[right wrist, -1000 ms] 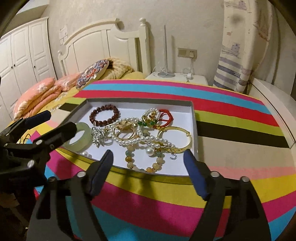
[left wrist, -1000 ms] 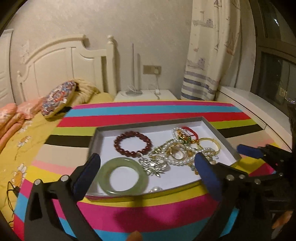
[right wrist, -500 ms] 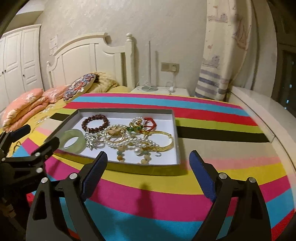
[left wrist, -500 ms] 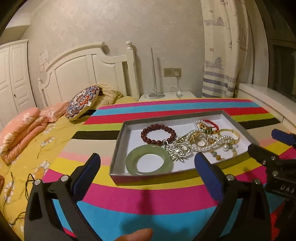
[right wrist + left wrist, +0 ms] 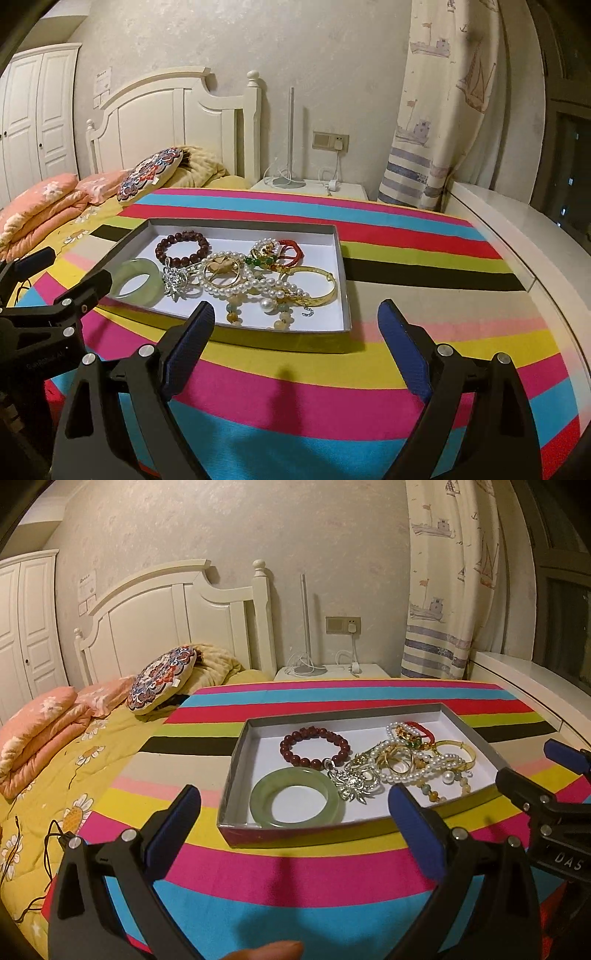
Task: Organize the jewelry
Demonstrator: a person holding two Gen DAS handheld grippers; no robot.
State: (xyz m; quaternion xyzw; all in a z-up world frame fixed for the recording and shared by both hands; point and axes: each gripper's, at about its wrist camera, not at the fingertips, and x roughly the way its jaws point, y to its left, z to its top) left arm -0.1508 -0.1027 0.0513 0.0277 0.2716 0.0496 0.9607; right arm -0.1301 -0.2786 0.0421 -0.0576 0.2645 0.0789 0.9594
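A shallow grey box [image 5: 236,753] [image 5: 341,266] with a white floor lies on the striped cloth. In it lie a green jade bangle [image 5: 295,801] [image 5: 138,282], a dark red bead bracelet [image 5: 314,746] [image 5: 181,245], a silver brooch [image 5: 352,781] [image 5: 175,280], a tangle of pearl strands [image 5: 417,764] [image 5: 251,282], a gold bangle [image 5: 461,751] [image 5: 314,288] and a red cord [image 5: 419,729] [image 5: 291,251]. My left gripper [image 5: 293,812] [image 5: 55,273] is open and empty, short of the box's near edge. My right gripper [image 5: 295,332] [image 5: 535,768] is open and empty, also short of the box.
The striped cloth [image 5: 295,878] [image 5: 424,295] covers the surface. A bed with a yellow quilt [image 5: 55,775], pink pillows [image 5: 44,723] and a round patterned cushion [image 5: 162,679] lies to the left. A white nightstand [image 5: 332,672], a curtain [image 5: 443,590] and a window ledge [image 5: 517,229] stand behind.
Both grippers have drawn back from the box, so it looks smaller and farther. The jewelry has not moved. Both stay open.
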